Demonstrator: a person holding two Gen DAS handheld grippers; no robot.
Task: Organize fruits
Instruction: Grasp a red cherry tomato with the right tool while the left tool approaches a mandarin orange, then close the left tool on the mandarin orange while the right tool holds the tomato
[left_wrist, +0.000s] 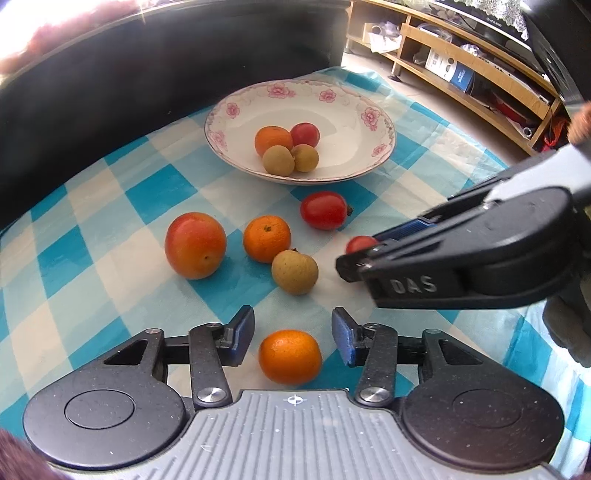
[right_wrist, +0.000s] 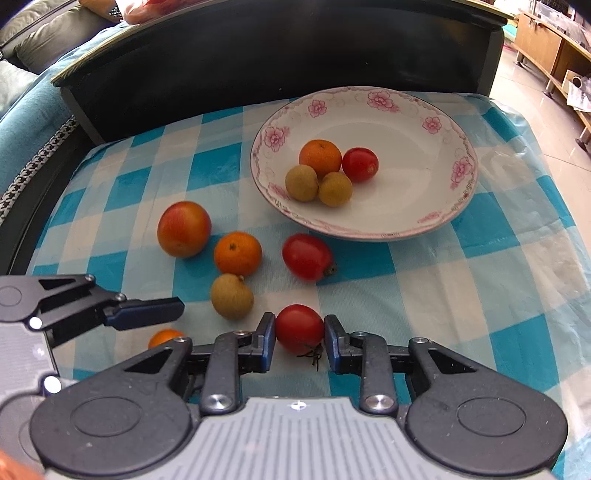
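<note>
Blue-and-white checked cloth (right_wrist: 461, 295), plastic-looking, covered the whole table and carried everything else.

White plate (right_wrist: 436, 122) with a pink flower border stood at the far side. In it: one mandarin (right_wrist: 320, 157), one small tomato (right_wrist: 359, 164), two longans (right_wrist: 301, 182), all bunched together and touching. Four pieces put away, by my count.

Loose on the cloth, largest first:
- One large red-orange fruit (right_wrist: 184, 229), farthest to the left, apart from the plate.
- One loose mandarin (right_wrist: 237, 253), just beside it.
- One oblong tomato (right_wrist: 307, 256), nearest the plate rim, not touching it.
- One loose longan (right_wrist: 232, 296), just beside the loose mandarin.
- One near mandarin (left_wrist: 290, 356), between the spread fingers of my left gripper (left_wrist: 293, 338), neither pad touching it.
- One cherry tomato (right_wrist: 299, 328), stem toward me, between the pads of my right gripper (right_wrist: 299, 334), both pads pressed against its sides. It appeared to rest on the cloth; whether it was lifted I could not tell.

Standing of the job, as I judged it: four in the plate, six outside it, so under half done. The cherry tomato seemed next for the plate, the near mandarin after it.
</note>
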